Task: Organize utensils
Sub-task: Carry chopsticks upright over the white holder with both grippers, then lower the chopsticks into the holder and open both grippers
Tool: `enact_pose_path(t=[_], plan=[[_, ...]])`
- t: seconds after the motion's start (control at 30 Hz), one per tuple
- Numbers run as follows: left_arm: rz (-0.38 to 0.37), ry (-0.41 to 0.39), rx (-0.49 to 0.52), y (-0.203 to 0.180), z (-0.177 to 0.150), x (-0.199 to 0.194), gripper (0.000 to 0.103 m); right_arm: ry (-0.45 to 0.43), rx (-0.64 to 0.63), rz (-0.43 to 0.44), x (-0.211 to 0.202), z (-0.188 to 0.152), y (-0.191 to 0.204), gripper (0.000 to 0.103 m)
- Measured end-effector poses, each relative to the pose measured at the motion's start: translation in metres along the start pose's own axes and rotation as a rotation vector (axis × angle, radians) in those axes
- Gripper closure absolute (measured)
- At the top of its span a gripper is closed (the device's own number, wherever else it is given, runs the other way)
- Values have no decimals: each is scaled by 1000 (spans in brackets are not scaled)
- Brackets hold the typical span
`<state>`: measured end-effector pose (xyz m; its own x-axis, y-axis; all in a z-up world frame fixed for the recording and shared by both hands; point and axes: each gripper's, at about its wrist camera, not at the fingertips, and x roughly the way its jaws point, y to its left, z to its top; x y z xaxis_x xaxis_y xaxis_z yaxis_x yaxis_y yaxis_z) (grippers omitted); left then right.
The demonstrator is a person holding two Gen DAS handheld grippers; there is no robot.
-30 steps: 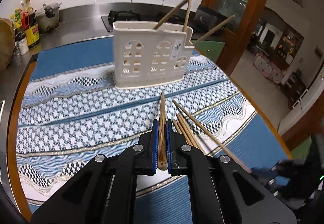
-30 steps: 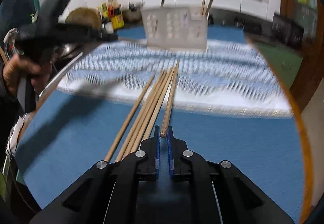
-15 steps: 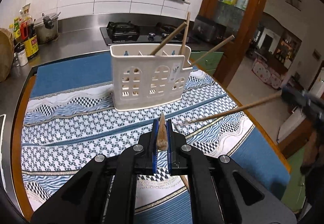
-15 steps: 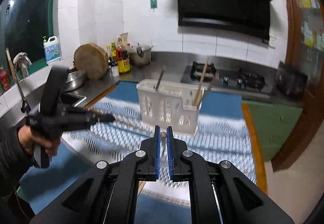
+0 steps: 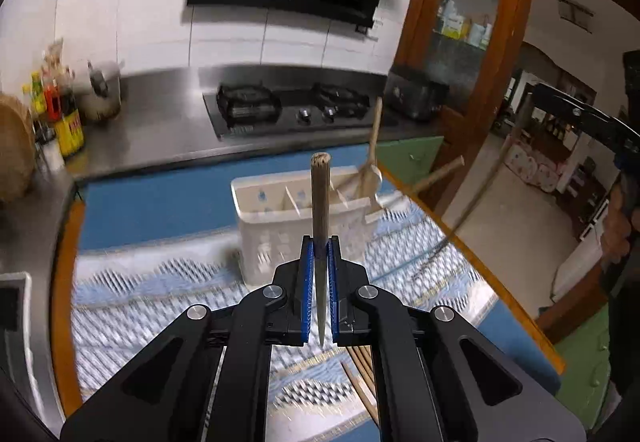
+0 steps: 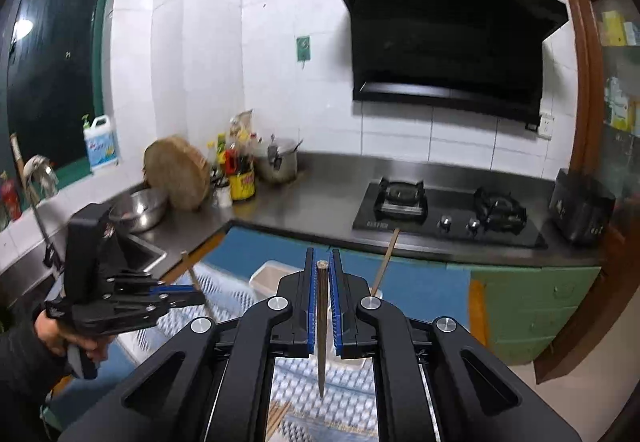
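Observation:
My left gripper is shut on a wooden chopstick that stands nearly upright, thick end up, in front of the white slotted utensil holder. The holder holds a few chopsticks at its right end. My right gripper is shut on another chopstick, held upright above the holder. In the right wrist view the left gripper shows at the left with its chopstick. In the left wrist view the right gripper's chopstick hangs at the right. Several loose chopsticks lie on the cloth.
A blue patterned cloth covers the round table with its wooden rim. Behind it are a steel counter, a gas hob, a pot, sauce bottles, a chopping block and a sink.
Both grippers have lifted their chopsticks off the cloth and tilted them from lying flat to nearly upright, moving up and toward the holder.

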<state>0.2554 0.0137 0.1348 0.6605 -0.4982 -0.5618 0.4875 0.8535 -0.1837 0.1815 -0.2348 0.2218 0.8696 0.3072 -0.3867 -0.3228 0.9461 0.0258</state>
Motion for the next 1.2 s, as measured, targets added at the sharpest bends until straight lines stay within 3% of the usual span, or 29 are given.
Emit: enact_pose_path(t=[0.33,0.53,0.93,1.2], plan=[[40,-152,18,-1,79,-23,98,-60,19,-50,37,46,-18,97],[76,-184,9,5,102,-10,98,-81,25,-59,56,61,-24,97],[133,-32,13,21,72,59,97,33,6,-42,108,19,-19,97],[113,1,0,23,50,68,96,104,-15,-48,118,-5,-16,96]])
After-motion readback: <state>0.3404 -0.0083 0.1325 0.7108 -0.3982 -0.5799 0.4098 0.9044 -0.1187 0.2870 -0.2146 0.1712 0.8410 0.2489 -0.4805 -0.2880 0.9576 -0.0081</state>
